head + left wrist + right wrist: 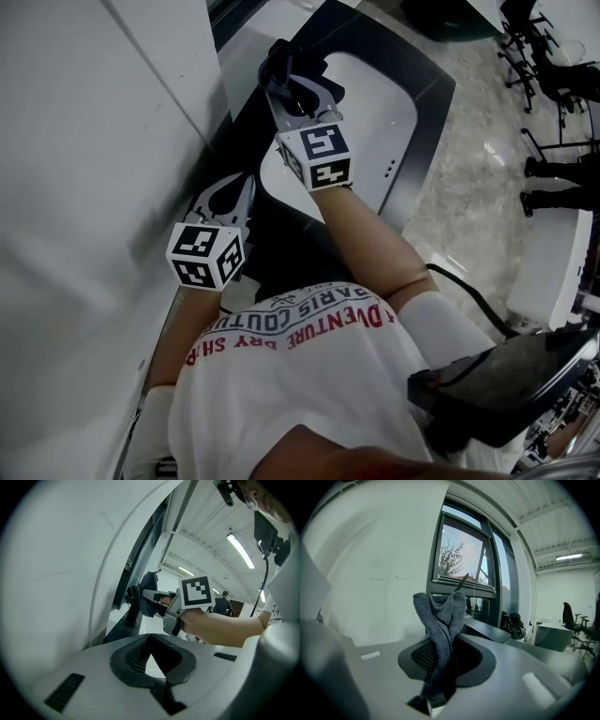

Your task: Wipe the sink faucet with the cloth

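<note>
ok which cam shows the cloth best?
Right gripper view: the grey knitted cloth fills the centre, pinched by the right gripper, weave sharp. Head view shows only a dark bunch at that gripper's tip by the sink. Left gripper view shows a small dark lump from the side.

Head view: high above person's chest, aimed steeply down, mid range; takes in sink, left gripper, right gripper.
Left gripper view: low, along own jaws, facing right gripper close ahead.
Right gripper view: tilted up toward window; cloth close before lens.
Head and left gripper views share right gripper.
</note>
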Action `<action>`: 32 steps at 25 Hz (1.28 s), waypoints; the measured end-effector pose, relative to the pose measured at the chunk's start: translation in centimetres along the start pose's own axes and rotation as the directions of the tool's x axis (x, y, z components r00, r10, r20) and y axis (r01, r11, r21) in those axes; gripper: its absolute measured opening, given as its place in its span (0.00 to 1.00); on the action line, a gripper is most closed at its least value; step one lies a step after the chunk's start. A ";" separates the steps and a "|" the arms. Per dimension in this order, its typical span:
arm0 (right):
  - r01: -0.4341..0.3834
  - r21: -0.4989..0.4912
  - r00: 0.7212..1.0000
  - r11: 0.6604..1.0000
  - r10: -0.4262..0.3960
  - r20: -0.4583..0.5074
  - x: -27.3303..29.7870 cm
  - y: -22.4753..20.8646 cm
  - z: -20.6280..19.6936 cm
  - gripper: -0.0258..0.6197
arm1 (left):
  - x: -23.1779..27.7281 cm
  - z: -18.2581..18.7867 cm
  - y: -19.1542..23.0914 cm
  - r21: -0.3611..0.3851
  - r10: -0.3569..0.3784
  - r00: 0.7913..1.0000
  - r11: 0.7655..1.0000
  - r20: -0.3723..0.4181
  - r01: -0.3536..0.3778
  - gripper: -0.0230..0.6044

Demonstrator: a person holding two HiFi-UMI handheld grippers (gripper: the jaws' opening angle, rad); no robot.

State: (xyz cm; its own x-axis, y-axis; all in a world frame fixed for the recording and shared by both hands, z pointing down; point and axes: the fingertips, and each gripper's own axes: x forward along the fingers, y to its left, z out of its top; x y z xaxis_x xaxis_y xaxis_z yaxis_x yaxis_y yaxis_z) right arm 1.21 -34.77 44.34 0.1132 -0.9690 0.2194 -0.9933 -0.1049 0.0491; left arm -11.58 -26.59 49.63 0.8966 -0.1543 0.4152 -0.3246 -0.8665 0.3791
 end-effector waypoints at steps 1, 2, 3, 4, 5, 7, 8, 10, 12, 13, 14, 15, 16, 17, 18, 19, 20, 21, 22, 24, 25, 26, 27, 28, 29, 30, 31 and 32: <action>0.016 0.002 1.000 1.000 -0.016 -0.005 0.2 -0.4 -0.3 0.15 | 0.0 -0.2 0.1 -0.004 0.002 1.000 1.000 -0.001 -0.002 0.04; 0.031 0.005 0.999 1.000 -0.031 -0.012 0.4 -0.7 -0.6 0.15 | -0.1 -0.4 0.2 -0.009 0.004 1.000 1.000 -0.002 -0.004 0.04; 0.043 0.006 0.999 0.999 -0.042 -0.019 0.6 -1.0 -1.0 0.15 | -0.2 -0.7 0.2 -0.013 0.005 1.000 1.000 -0.004 -0.006 0.04; 0.051 0.004 0.998 0.999 -0.051 -0.028 0.7 -1.1 -1.3 0.15 | -0.2 -0.9 0.3 -0.016 0.007 1.000 1.000 -0.006 -0.007 0.04; 0.055 -0.001 0.998 0.998 -0.055 -0.036 0.9 -1.2 -1.6 0.15 | -0.3 -1.0 0.4 -0.017 0.007 1.000 1.000 -0.007 -0.007 0.04; 0.059 -0.021 0.997 0.998 -0.060 -0.050 1.3 -1.1 -2.1 0.15 | -0.3 -1.2 0.6 -0.022 0.009 1.000 1.000 -0.010 -0.009 0.04; 0.059 -0.029 0.996 0.998 -0.061 -0.059 1.6 -1.1 -2.5 0.15 | -0.4 -1.3 0.7 -0.025 0.008 1.000 1.000 -0.011 -0.009 0.04; 0.058 -0.035 0.994 0.998 -0.061 -0.087 2.1 -1.0 -3.7 0.15 | -0.4 -1.5 0.8 -0.033 0.008 1.000 0.999 -0.014 -0.008 0.04; 0.049 -0.039 0.991 0.998 -0.054 -0.123 2.7 -0.8 -5.0 0.15 | -0.4 -1.7 1.0 -0.038 0.009 1.000 0.999 -0.017 -0.010 0.04; 0.043 -0.043 0.989 0.998 -0.048 -0.141 3.0 -0.7 -5.7 0.15 | -0.4 -1.8 1.2 -0.039 0.011 1.000 0.999 -0.017 -0.012 0.04; 0.037 -0.049 0.986 0.998 -0.045 -0.158 3.3 -0.6 -6.3 0.15 | -0.4 -1.9 1.3 -0.041 0.014 1.000 0.999 -0.017 -0.015 0.04; 0.034 -0.055 0.984 0.998 -0.044 -0.175 3.5 -0.5 -7.0 0.15 | -0.4 -2.0 1.5 -0.043 0.017 1.000 0.999 -0.018 -0.017 0.04; 0.033 -0.061 0.980 0.998 -0.045 -0.192 3.7 -0.5 -7.7 0.15 | -0.4 -2.1 1.6 -0.047 0.019 1.000 0.999 -0.020 -0.020 0.04; 0.033 -0.068 0.977 0.997 -0.047 -0.209 3.9 -0.4 -8.3 0.15 | -0.4 -2.3 1.8 -0.050 0.021 1.000 0.999 -0.021 -0.022 0.04; 0.033 -0.076 0.973 0.997 -0.049 -0.225 4.0 -0.3 -9.0 0.15 | -0.4 -2.4 1.9 -0.053 0.022 1.000 0.998 -0.023 -0.023 0.04; 0.032 -0.088 0.969 0.996 -0.052 -0.241 4.2 -0.3 -9.6 0.15 | -0.4 -2.5 2.0 -0.056 0.024 0.999 0.998 -0.024 -0.025 0.04; 0.030 -0.101 0.965 0.994 -0.055 -0.256 4.3 -0.2 -10.2 0.15 | -0.4 -2.6 2.2 -0.058 0.025 0.999 0.998 -0.025 -0.027 0.04; 0.028 -0.111 0.960 0.993 -0.058 -0.273 4.5 -0.2 -10.9 0.15 | -0.4 -2.7 2.3 -0.059 0.027 0.999 0.998 -0.026 -0.028 0.04; 0.026 -0.116 0.955 0.993 -0.059 -0.290 4.6 -0.3 -11.4 0.15 | -0.5 -2.8 2.4 -0.062 0.029 0.999 0.998 -0.027 -0.030 0.04; 0.024 -0.111 0.947 0.994 -0.058 -0.316 4.8 -0.4 -12.2 0.15 | -0.5 -3.0 2.5 -0.069 0.031 0.999 0.997 -0.033 -0.034 0.04; 0.024 -0.112 0.944 0.993 -0.059 -0.324 4.9 -0.4 -12.5 0.15 | -0.5 -3.2 2.6 -0.073 0.032 0.999 0.997 -0.036 -0.035 0.04; 0.022 -0.118 0.943 0.993 -0.060 -0.328 4.9 -0.4 -12.7 0.15 | -0.5 -3.3 2.6 -0.076 0.033 0.999 0.996 -0.039 -0.036 0.04; 0.021 -0.125 0.942 0.992 -0.061 -0.330 5.0 -0.4 -12.8 0.15 | -0.6 -3.4 2.6 -0.077 0.034 0.999 0.996 -0.040 -0.037 0.04; 0.019 -0.128 0.942 0.992 -0.060 -0.329 4.9 -0.3 -12.8 0.15 | -0.7 -3.4 2.6 -0.076 0.035 0.999 0.996 -0.040 -0.038 0.04; 0.016 -0.125 0.944 0.992 -0.056 -0.325 4.9 -0.1 -12.6 0.15 | -0.7 -3.4 2.6 -0.075 0.035 0.999 0.996 -0.040 -0.038 0.04; 0.013 -0.116 0.948 0.993 -0.049 -0.314 4.6 0.2 -12.2 0.15 | -0.8 -3.4 2.7 -0.074 0.034 0.999 0.997 -0.038 -0.037 0.04; 0.008 -0.106 0.954 0.994 -0.039 -0.297 4.3 0.5 -11.6 0.15 | -0.8 -3.3 2.6 -0.072 0.033 0.999 0.997 -0.037 -0.036 0.04; 0.002 -0.096 0.962 0.995 -0.028 -0.272 3.9 0.9 -10.7 0.15 | -0.8 -3.3 2.6 -0.072 0.031 0.999 0.997 -0.036 -0.034 0.04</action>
State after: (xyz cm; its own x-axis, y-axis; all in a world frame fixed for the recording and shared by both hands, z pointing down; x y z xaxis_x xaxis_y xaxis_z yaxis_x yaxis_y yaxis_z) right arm 0.99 -36.27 55.67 0.1436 -0.8685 0.4745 -0.9861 -0.0850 0.1430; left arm -14.10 -27.20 53.01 0.8745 -0.1641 0.4564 -0.3757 -0.8243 0.4236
